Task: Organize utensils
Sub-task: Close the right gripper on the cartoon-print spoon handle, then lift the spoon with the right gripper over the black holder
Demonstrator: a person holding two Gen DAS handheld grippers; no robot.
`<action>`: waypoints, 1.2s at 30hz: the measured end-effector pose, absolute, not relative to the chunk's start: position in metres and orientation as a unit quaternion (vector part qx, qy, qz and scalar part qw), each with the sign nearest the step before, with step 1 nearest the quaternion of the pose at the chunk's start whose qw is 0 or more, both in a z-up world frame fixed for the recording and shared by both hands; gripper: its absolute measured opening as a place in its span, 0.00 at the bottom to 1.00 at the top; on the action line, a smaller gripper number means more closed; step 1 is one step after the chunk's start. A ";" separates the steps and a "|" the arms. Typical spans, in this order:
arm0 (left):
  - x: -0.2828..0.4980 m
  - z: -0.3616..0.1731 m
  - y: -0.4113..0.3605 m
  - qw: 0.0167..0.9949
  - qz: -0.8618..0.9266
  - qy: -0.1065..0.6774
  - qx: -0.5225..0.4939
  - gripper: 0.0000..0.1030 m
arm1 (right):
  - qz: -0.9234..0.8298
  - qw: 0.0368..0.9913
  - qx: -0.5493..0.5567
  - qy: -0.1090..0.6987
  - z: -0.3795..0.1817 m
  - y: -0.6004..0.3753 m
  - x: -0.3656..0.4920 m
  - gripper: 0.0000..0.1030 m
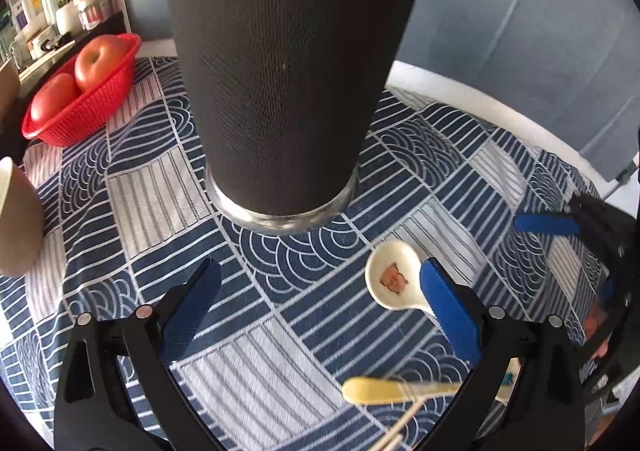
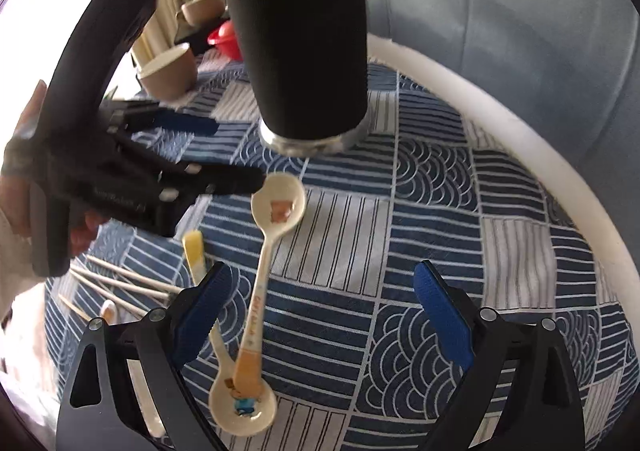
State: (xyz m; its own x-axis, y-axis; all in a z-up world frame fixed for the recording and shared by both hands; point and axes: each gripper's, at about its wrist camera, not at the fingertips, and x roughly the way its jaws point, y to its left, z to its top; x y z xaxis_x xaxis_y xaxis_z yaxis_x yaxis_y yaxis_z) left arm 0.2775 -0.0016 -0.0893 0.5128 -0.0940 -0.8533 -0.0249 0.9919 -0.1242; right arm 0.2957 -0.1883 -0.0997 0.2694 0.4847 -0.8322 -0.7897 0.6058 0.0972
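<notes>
Chopsticks (image 2: 120, 283) only in right view

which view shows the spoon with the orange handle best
The right wrist view: the orange-handled spoon lies full length on the tablecloth, bowl toward the black holder. The left wrist view shows only its bowl, the handle hidden behind a finger.

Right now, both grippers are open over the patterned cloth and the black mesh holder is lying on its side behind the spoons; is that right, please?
Not quite: the black mesh holder stands upright on its metal base, as the right wrist view shows. The left gripper and right gripper are indeed open, with the spoons in front.
</notes>
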 end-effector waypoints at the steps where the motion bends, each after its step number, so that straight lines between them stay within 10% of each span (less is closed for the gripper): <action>1: 0.279 -0.091 -0.002 0.868 -0.019 0.493 -0.060 0.94 | 0.410 0.776 -0.174 0.446 -0.103 -0.187 0.295 0.86; 7: 0.283 -0.101 -0.006 0.863 -0.039 0.500 -0.066 0.83 | 0.413 0.761 -0.205 0.457 -0.116 -0.179 0.290 0.69; 9: 0.285 -0.105 -0.010 0.857 -0.047 0.509 -0.065 0.58 | 0.414 0.755 -0.212 0.463 -0.120 -0.177 0.288 0.64; 10: 0.284 -0.107 -0.015 0.858 -0.047 0.509 -0.044 0.55 | 0.415 0.755 -0.215 0.460 -0.119 -0.177 0.286 0.51; 12: 0.284 -0.107 -0.024 0.856 -0.066 0.511 -0.025 0.13 | 0.415 0.754 -0.223 0.457 -0.116 -0.175 0.285 0.14; 36: 0.245 -0.042 -0.010 0.859 -0.112 0.495 -0.060 0.06 | 0.406 0.761 -0.233 0.449 -0.062 -0.161 0.242 0.08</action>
State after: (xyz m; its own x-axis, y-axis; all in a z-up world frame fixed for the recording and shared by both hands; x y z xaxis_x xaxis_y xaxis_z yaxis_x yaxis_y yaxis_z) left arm 0.2452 -0.0100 -0.0421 0.4845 -0.2513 -0.8379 0.1334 0.9679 -0.2132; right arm 0.2421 -0.1614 -0.0618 0.2668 0.4086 -0.8728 -0.8274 0.5615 0.0100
